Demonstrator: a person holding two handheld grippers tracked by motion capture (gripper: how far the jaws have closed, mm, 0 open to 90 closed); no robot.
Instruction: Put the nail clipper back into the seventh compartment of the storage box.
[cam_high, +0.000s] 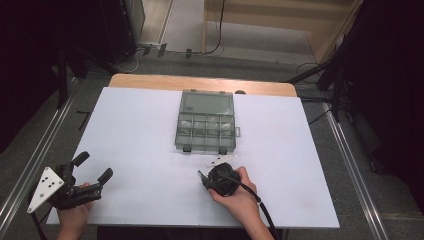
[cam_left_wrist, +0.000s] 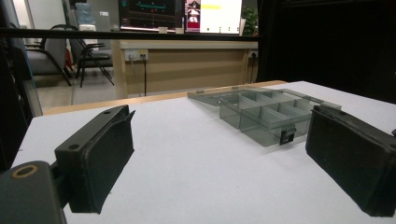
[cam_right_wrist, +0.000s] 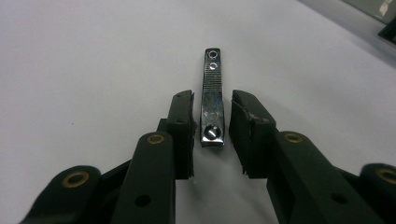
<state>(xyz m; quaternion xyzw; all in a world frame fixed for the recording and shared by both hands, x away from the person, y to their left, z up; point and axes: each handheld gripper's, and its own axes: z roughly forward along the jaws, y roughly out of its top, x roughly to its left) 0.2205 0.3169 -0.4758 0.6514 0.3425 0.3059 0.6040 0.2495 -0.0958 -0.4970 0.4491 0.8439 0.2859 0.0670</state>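
Worktop (cam_high: 150, 150): a white sheet is laid over a wooden top, whose bare edge is seen along the far side.

Organizer box (cam_high: 206, 121): a grey see-through plastic box with small compartments is placed at the middle of the far half of the worktop. Its lid is laid open and flat toward the far edge. Two dark latches are seen on its near edge. In the left claw's view the box (cam_left_wrist: 261, 114) is seen ahead and to the right.

Nail clipper (cam_right_wrist: 212, 105): a shiny metal clipper is laid flat on the white sheet, just near of the box in the high view (cam_high: 220, 161). Its length is lined up with the right claw's jaws. Its nearer end is placed between the two jaws, and a narrow gap is left on each side, so no contact is made.

Right claw (cam_right_wrist: 212, 116): it is held low over the worktop in the person's right hand (cam_high: 240, 195). The jaws are partly spread, astride the clipper, and nothing is gripped.

Left claw (cam_high: 92, 167): it is held at the near left corner of the worktop in the left hand (cam_high: 75, 212), well apart from the box. The jaws are spread wide and nothing is held between them.
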